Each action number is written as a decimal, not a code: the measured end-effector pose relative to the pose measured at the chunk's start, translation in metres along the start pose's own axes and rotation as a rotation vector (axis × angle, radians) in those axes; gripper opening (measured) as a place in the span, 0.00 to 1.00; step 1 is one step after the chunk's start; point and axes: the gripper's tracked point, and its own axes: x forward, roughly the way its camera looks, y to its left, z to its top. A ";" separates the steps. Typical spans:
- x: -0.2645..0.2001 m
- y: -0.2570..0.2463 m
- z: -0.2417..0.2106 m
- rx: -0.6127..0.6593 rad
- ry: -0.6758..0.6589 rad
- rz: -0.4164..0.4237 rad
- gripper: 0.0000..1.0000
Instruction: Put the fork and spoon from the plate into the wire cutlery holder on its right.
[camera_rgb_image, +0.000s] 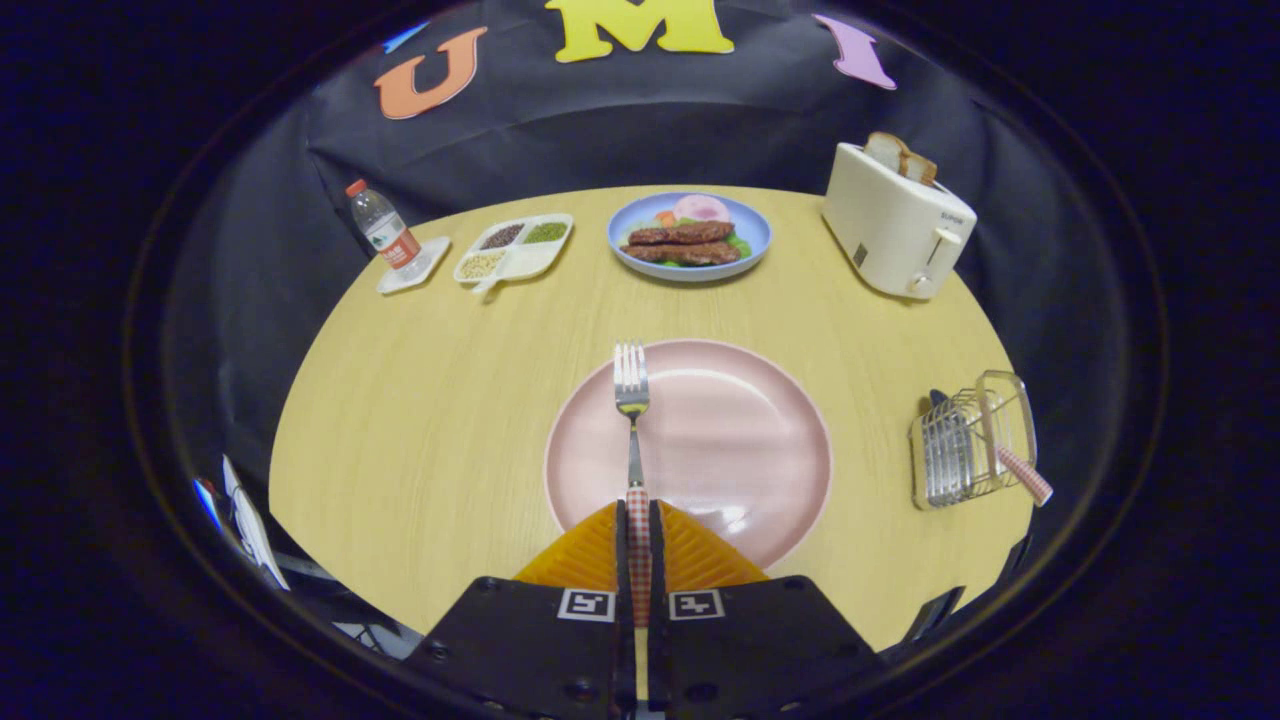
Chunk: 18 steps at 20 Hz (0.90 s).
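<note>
The fork (631, 420) is clamped by its checked handle between both fingers of the gripper (637, 530), tines out over the plate (740, 440). A checked handle already juts from the holder (970, 440), right of the plate. Next, the fork would need carrying rightward and lowering in, likely handle up.

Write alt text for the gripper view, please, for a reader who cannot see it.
The gripper is shut on the checked handle of a metal fork, held over an empty round pink plate on a wooden table. To the right, a wire cutlery holder already holds a checked-handled utensil.
</note>
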 end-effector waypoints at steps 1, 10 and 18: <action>-0.010 -0.006 0.004 -0.007 -0.004 0.000 0.05; -0.091 -0.094 0.028 -0.045 -0.005 -0.050 0.05; -0.129 -0.191 0.016 0.007 0.130 -0.096 0.05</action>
